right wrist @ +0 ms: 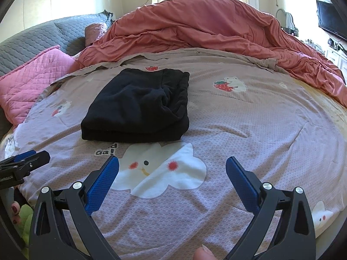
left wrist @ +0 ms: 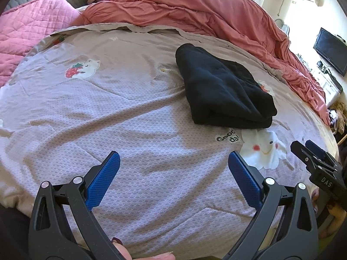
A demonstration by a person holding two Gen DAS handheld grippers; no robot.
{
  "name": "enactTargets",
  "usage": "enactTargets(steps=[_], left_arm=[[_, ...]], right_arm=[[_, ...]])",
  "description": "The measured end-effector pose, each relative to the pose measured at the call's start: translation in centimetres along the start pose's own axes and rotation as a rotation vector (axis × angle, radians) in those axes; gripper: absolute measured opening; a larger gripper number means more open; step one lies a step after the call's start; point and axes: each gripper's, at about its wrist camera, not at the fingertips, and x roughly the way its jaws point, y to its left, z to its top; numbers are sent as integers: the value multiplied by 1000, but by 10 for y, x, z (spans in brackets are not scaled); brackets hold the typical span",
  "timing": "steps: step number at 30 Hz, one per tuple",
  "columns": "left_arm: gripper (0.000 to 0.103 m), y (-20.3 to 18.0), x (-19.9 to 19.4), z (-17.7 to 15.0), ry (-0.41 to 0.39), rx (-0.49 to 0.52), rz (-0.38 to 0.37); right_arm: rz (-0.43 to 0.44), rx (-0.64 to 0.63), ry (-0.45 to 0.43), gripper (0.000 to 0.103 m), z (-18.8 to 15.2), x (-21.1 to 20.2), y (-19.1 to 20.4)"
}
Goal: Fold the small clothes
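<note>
Black garment (right wrist: 138, 106) lies folded into a thick rectangle on the bed, on the lilac printed bedspread (right wrist: 249, 130). Near edge shows stacked layers; the top is bunched toward its right side in the right wrist view. What kind of garment it is cannot be told from the folds.

Left tool (left wrist: 173, 173): blue pads spread wide, released, nothing between them, bare bedspread beneath. Garment sits ahead and to its right, well apart (left wrist: 223, 88).

Right tool (right wrist: 172, 177): also released, pads wide apart, empty. It hovers over the white cloud-face print (right wrist: 160, 169), which lies just in front of the garment. The garment's near edge partly covers the printed lettering (right wrist: 106, 150) beside the cloud.

Each tool shows at the edge of the other's view, cut off by the frame: right tool at far right in the left view (left wrist: 314, 160), left tool at far left in the right view (right wrist: 23, 162).

Behind the garment: rumpled salmon duvet (right wrist: 206, 26), heaped. Pink quilted pillow (right wrist: 36, 75) to the left, grey quilted cover (right wrist: 43, 36) behind it. Dark screen (right wrist: 331, 19) on the far right wall, clipped by the lens edge. Fingertips at the bottom edges, mostly cut off.
</note>
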Motion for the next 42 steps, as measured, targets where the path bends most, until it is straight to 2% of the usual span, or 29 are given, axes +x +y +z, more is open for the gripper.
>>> enactTargets(steps=[42], left_arm=[[94,-2,-6,0,-7,17,31]], right_arm=[[6,-2,8,98,-2,0,5]])
